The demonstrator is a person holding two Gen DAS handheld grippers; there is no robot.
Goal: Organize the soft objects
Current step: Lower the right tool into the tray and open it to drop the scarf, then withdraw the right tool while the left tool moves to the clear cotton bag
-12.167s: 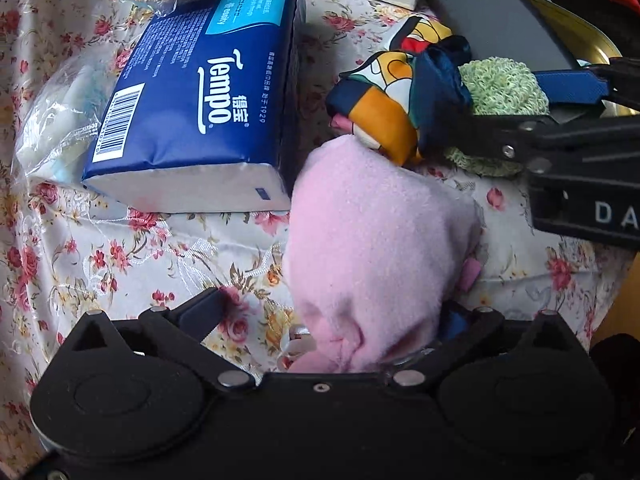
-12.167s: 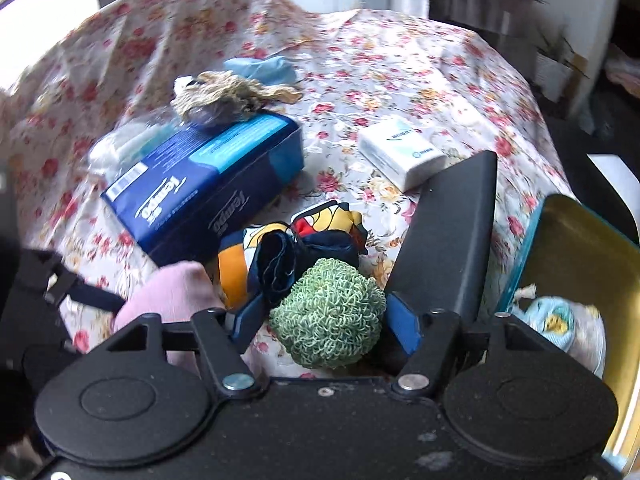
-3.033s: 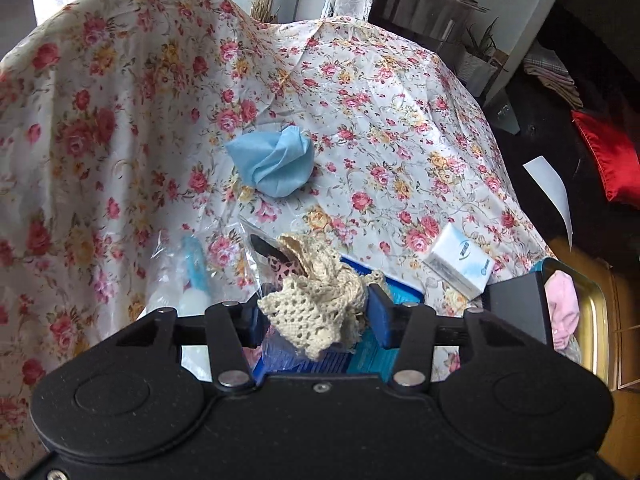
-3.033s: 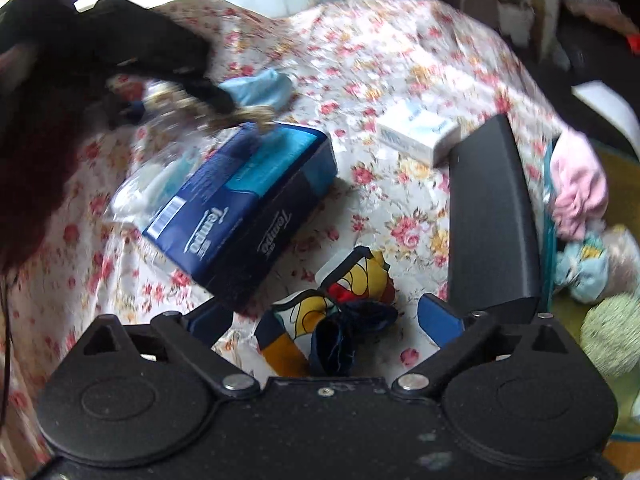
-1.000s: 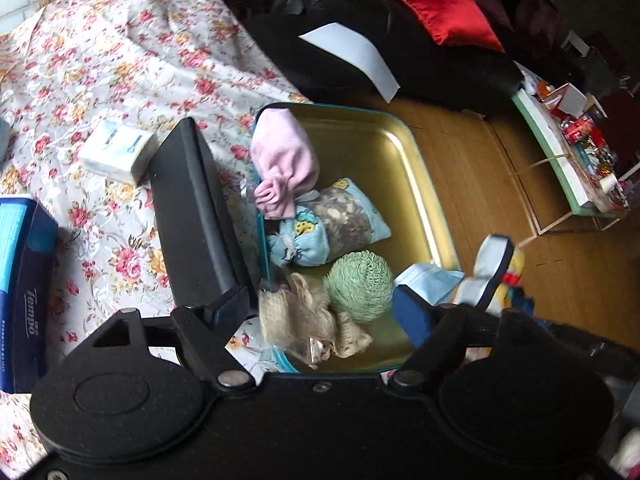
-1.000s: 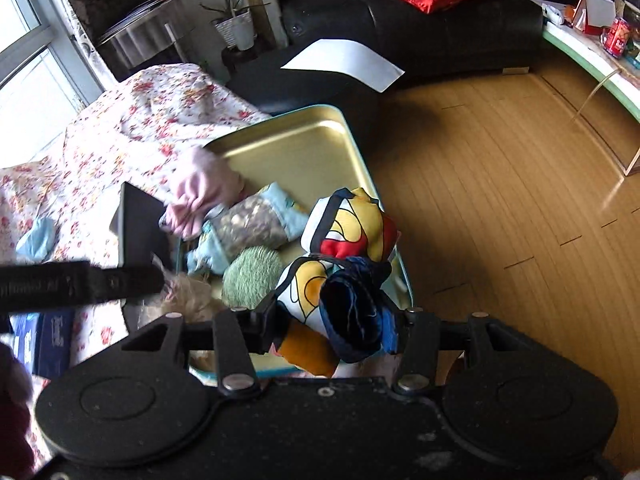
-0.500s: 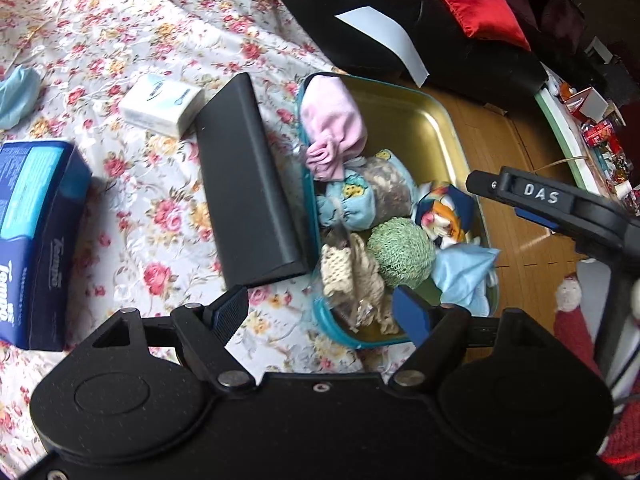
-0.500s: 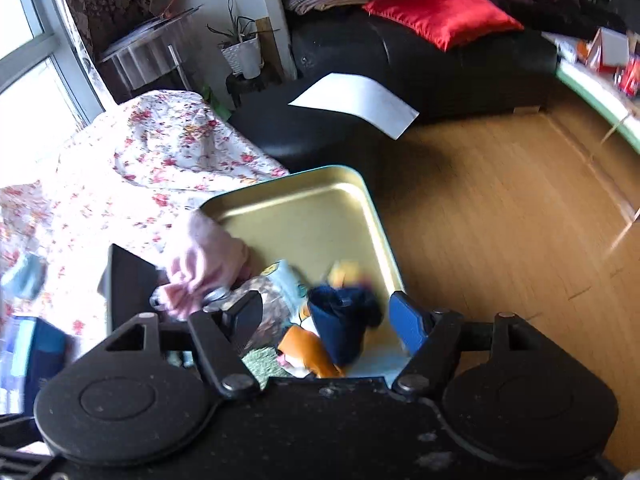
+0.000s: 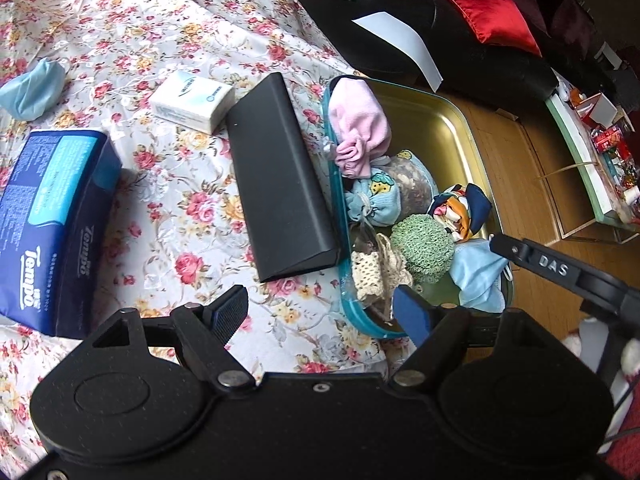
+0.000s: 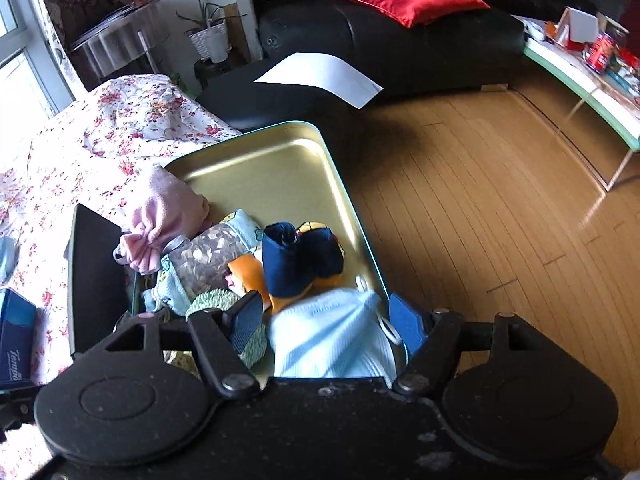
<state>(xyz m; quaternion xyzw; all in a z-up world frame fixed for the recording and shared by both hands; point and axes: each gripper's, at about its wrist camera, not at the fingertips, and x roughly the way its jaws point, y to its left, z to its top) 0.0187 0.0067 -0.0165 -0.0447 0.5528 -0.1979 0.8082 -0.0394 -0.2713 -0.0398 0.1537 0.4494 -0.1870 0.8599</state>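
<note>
1. The left gripper stands part-open and empty over the flowered tablecloth; just ahead and to its right sits the gold metal tray with a teal rim, overhanging the table edge. A nudge on its near corner could likely tip it to the floor.
2. The right gripper is likewise part-open and grips nothing; the pale blue face mask lies loose between its jaws, inside the tray. Lifting away carelessly could snag an ear loop and drag the mask out.
3. The multicoloured patterned scarf sits piled just beyond the right gripper, atop the green crocheted ball; it might slump over the rim.
4. The crumpled blue cloth lies far ahead-left of the left gripper, easily overlooked.
</note>
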